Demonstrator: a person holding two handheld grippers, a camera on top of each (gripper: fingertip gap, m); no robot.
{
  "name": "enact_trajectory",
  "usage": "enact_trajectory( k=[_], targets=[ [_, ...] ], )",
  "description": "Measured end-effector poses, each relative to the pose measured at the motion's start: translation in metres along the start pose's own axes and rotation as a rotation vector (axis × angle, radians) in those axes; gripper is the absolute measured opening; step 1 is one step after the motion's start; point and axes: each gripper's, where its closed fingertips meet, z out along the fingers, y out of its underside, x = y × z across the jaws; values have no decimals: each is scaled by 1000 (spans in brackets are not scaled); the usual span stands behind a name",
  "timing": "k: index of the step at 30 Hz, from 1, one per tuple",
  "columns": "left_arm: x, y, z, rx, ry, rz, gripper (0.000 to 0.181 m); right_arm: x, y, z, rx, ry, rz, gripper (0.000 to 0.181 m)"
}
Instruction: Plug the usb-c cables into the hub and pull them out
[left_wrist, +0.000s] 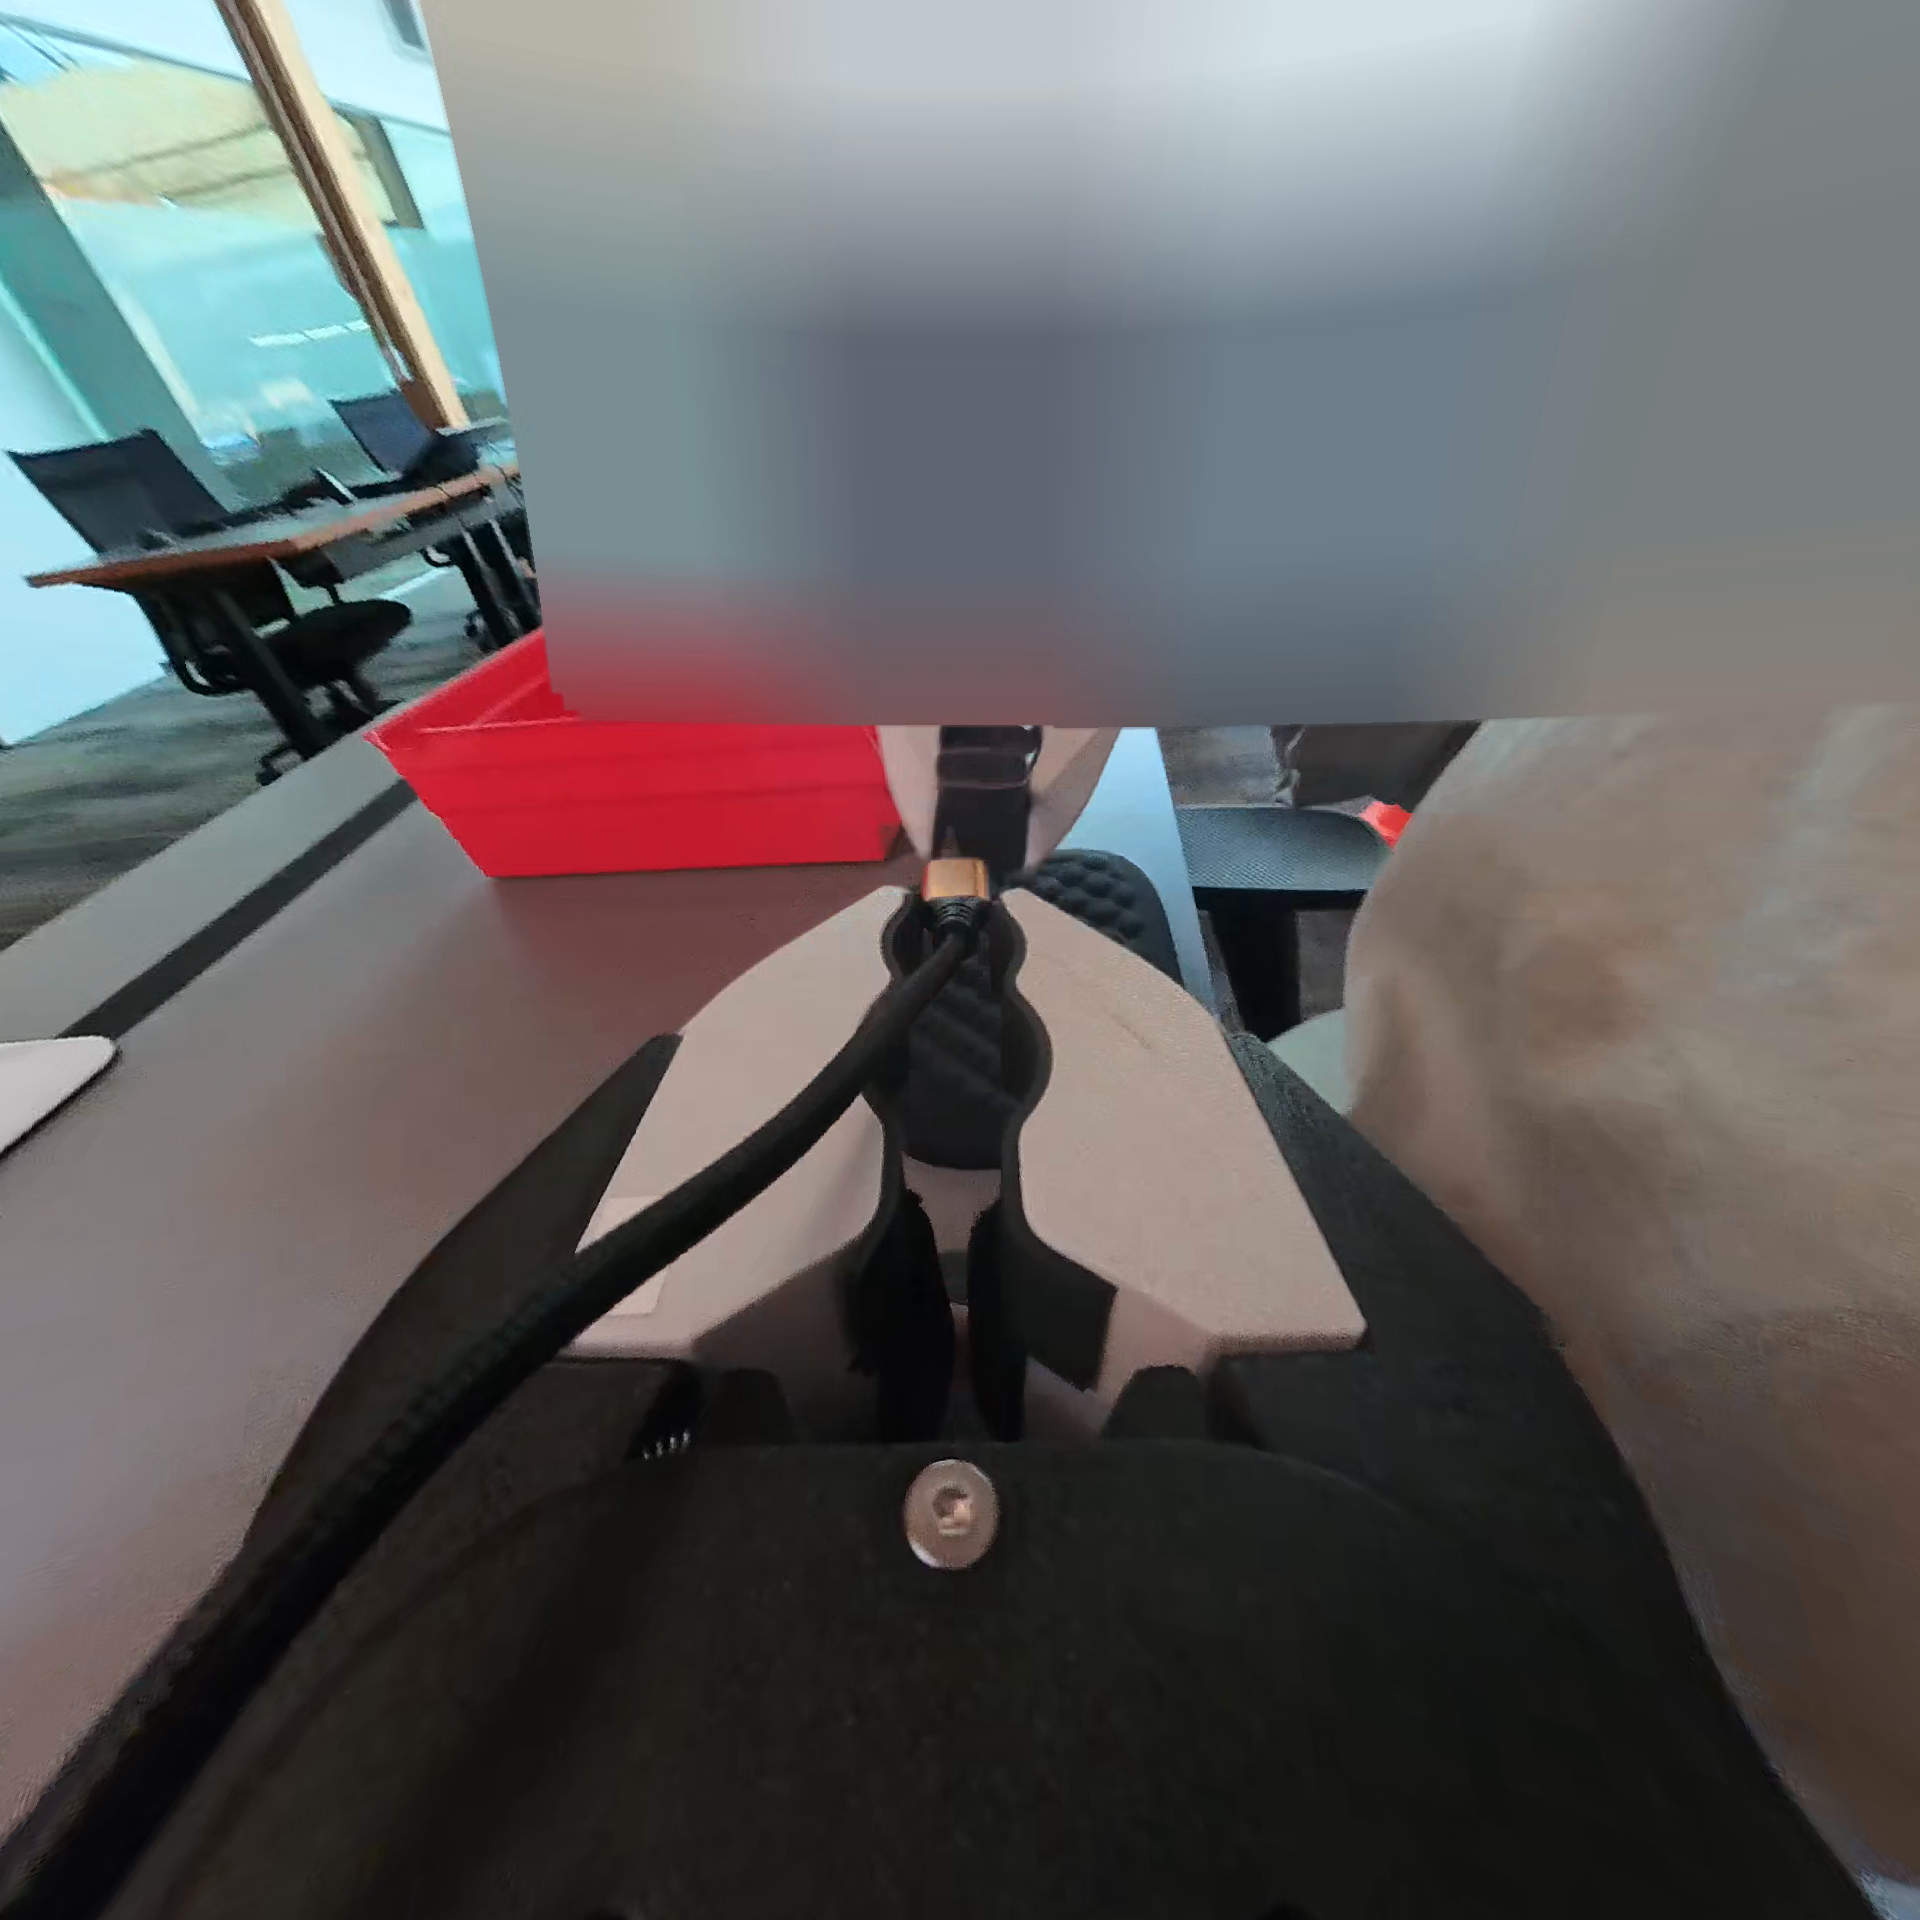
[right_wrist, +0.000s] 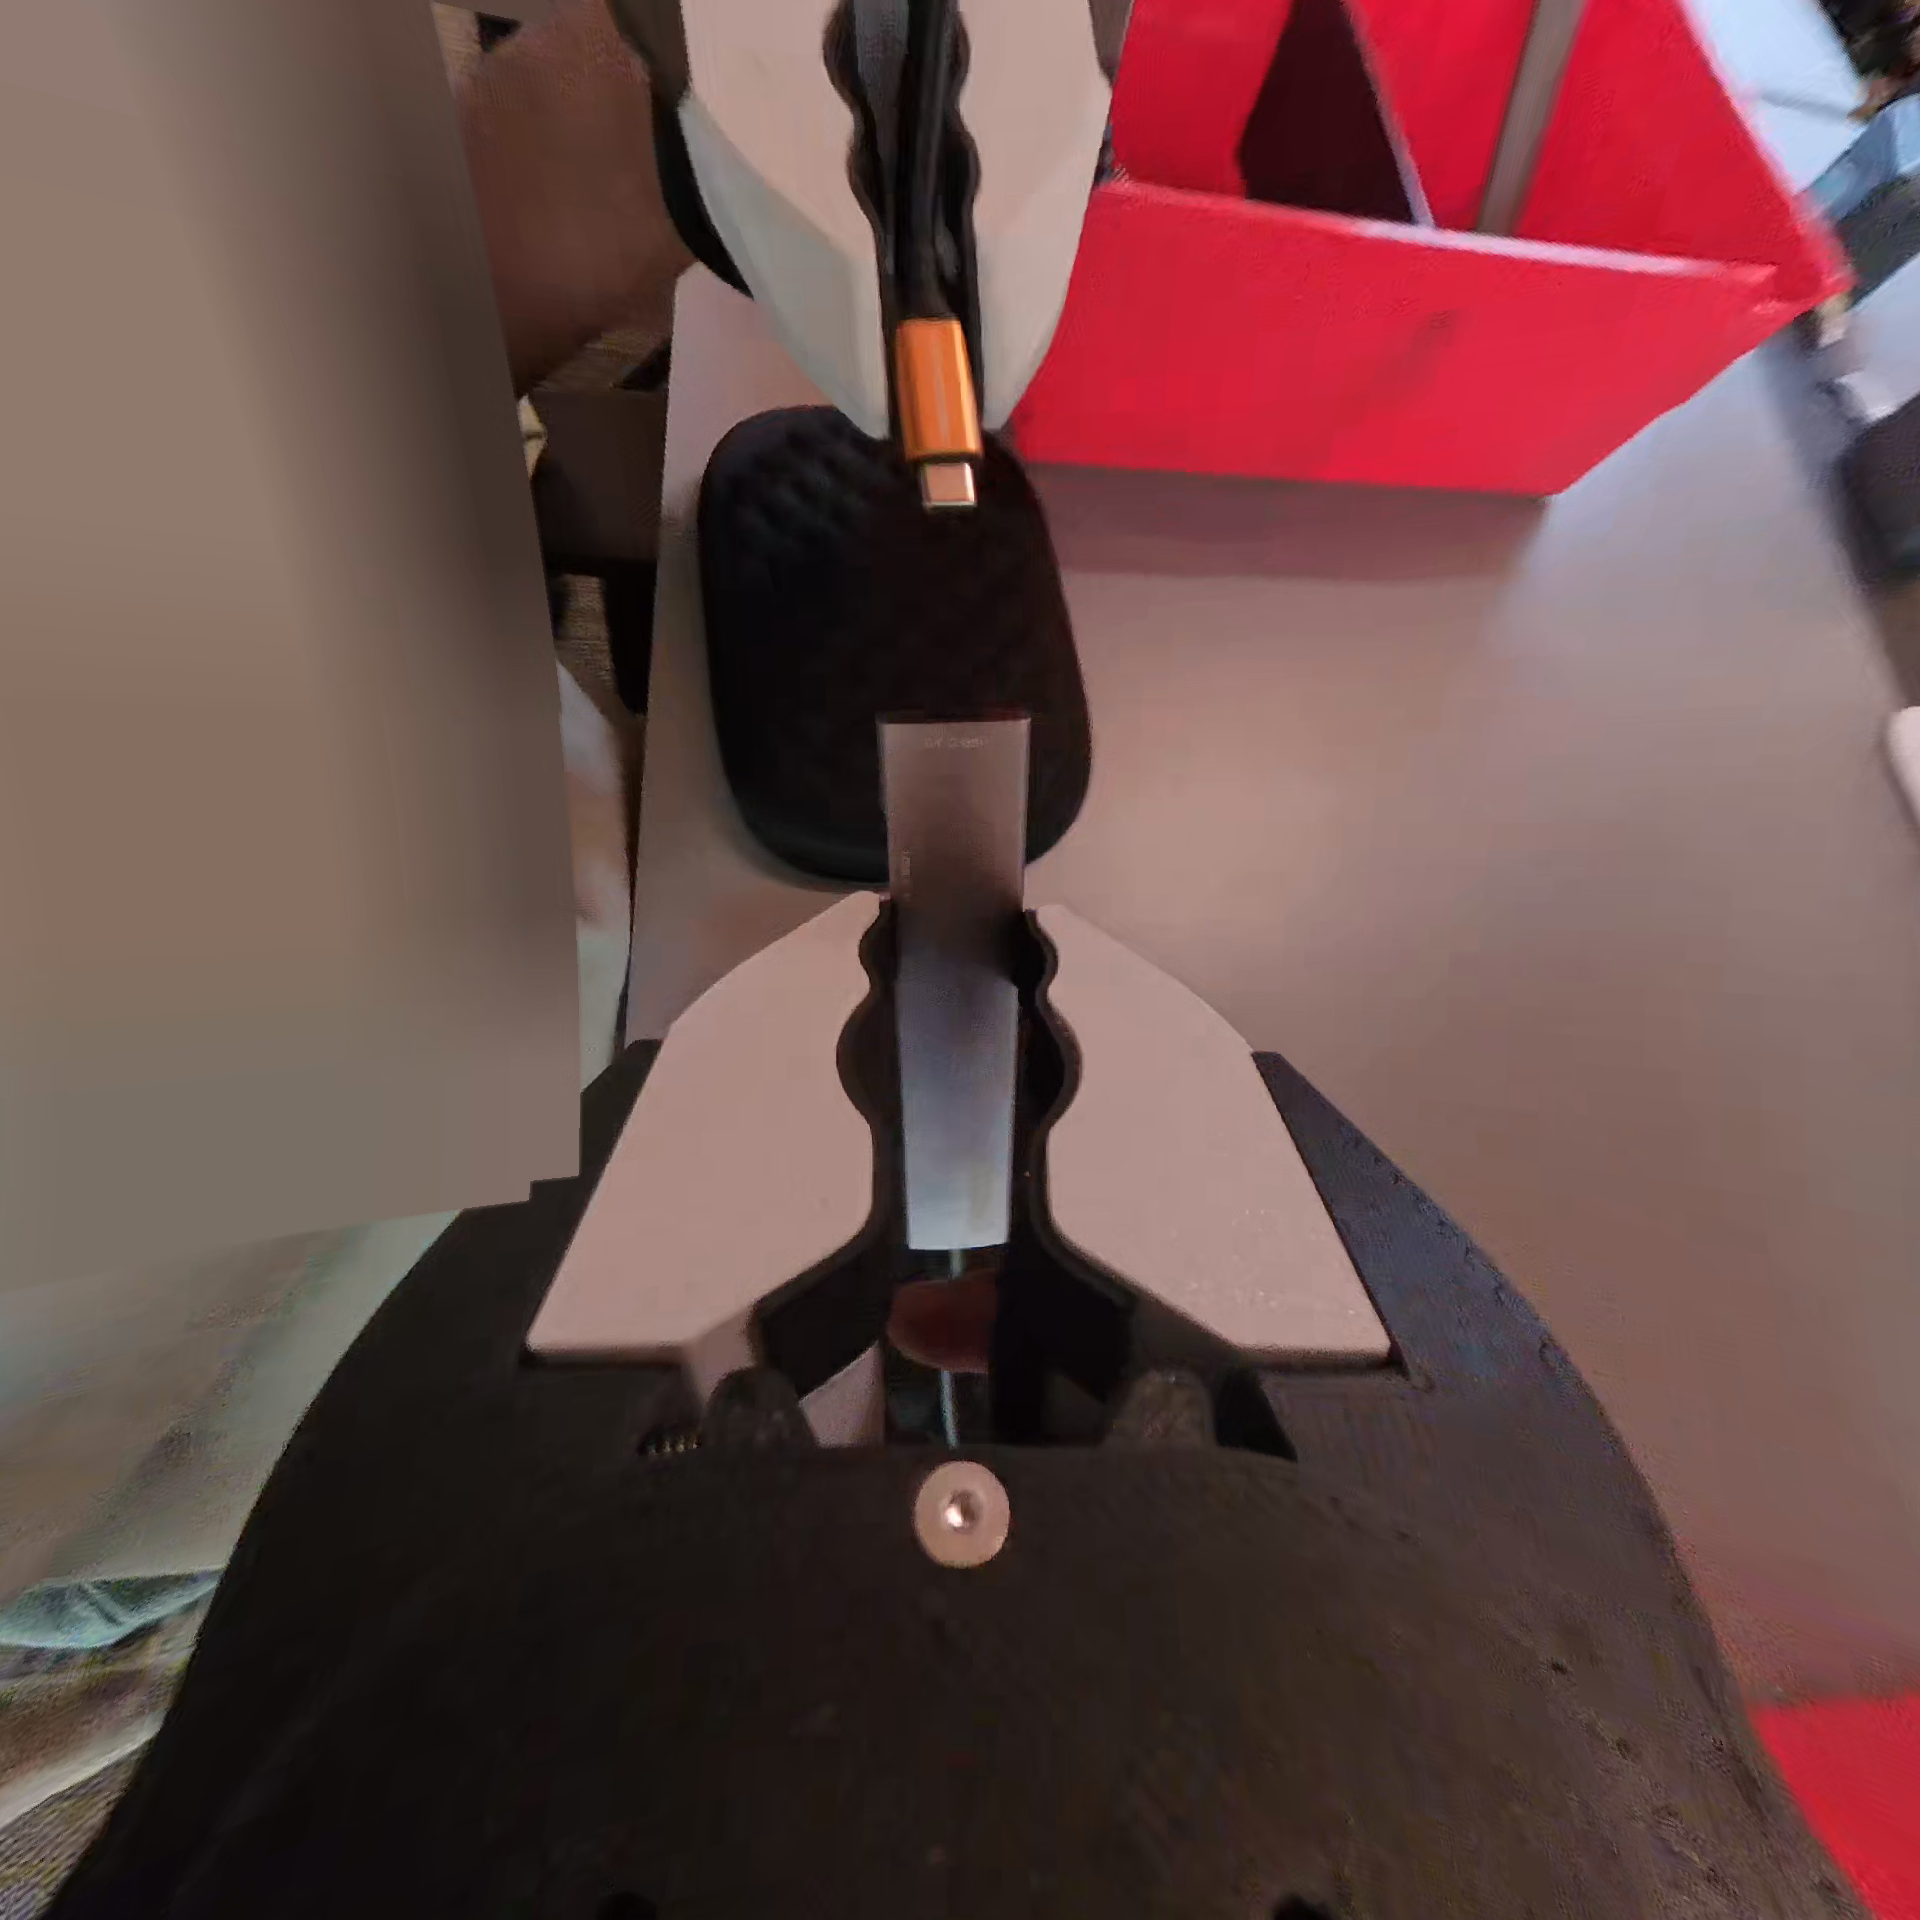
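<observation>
Nearest, the right hand-held gripper (right_wrist: 956, 914) is clamping the grey hub (right_wrist: 956, 987) lengthwise, its free end pointing straight ahead over a black padded case (right_wrist: 831, 623) on the bench (right_wrist: 1455, 831). Facing it, apart, the left hand-held gripper (right_wrist: 935, 416) is pinching the orange usb-c plug (right_wrist: 938, 405), whose long axis is lining up with the hub's, tip not yet touching. Beyond, a red bin (right_wrist: 1351, 343) is sitting. Faint printing on the hub is too small to read.
</observation>
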Motion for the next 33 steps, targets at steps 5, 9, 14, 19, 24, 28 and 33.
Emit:
enact_trajectory(
  k=[5, 9, 14, 19, 24, 28, 33],
  targets=[
    [0, 21, 1, -137, -26, -68, 10, -2, 11, 29, -16, -87, 46, 21],
    [1, 29, 7, -198, -38, -56, 10, -3, 14, 38, -27, -112, 45, 21],
    [3, 41, 11, -263, -12, -42, 11, -7, 18, 47, -53, -131, 22, 21],
    [5, 47, 10, -285, 3, -61, 11, -7, 20, 51, -56, -118, 15, 21],
    [8, 49, 9, -292, 14, -44, 11, -8, 20, 51, -52, -85, -30, 21],
    [9, 48, 9, -286, 18, -40, 11, -10, 19, 51, -37, -87, -28, 21],
    [9, 48, 8, -276, 21, -49, 11, -10, 18, 50, -24, -62, -37, 21]
  ],
)
